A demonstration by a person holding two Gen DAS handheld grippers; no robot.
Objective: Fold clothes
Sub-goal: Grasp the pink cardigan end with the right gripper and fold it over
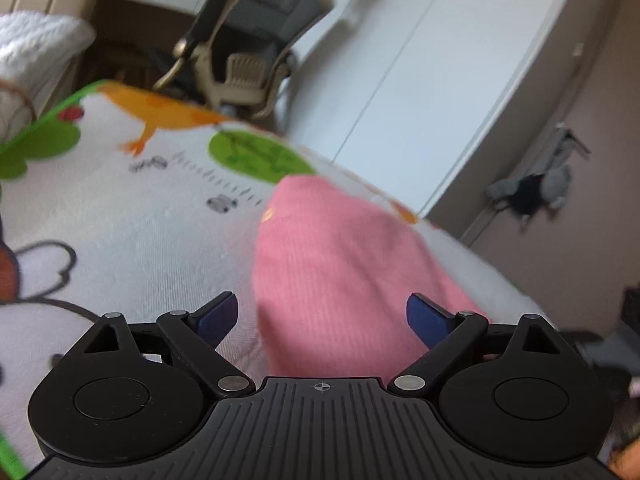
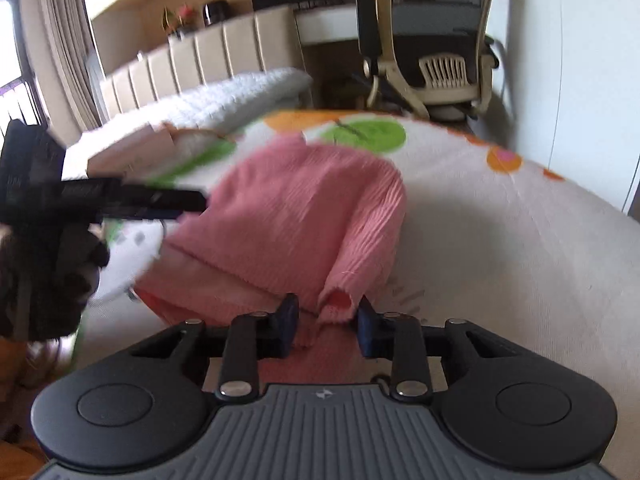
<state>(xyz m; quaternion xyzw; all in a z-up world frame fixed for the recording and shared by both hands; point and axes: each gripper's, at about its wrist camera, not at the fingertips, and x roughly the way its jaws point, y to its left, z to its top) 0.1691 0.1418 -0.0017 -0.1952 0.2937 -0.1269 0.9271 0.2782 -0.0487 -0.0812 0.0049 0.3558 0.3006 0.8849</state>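
A pink ribbed sweater [image 2: 296, 208] lies bunched on a cartoon-print bedsheet [image 2: 500, 240]. One sleeve hangs toward me, and its cuff [image 2: 338, 304] sits between the blue fingertips of my right gripper [image 2: 328, 320]. That gripper is open with a narrow gap, not clamped on the cuff. In the left wrist view, the sweater [image 1: 340, 264] fills the space ahead of my left gripper [image 1: 322, 316], which is open wide with nothing held. In the right wrist view, the left gripper [image 2: 152, 202] shows as a blurred black shape at the sweater's left edge.
A beige office chair [image 2: 436, 40] stands beyond the bed, beside a white wardrobe [image 1: 420, 80]. A folded white blanket [image 2: 224, 100] and a light brown box [image 2: 132, 152] lie at the bed's far left. A grey plush toy [image 1: 536, 188] hangs on the wall.
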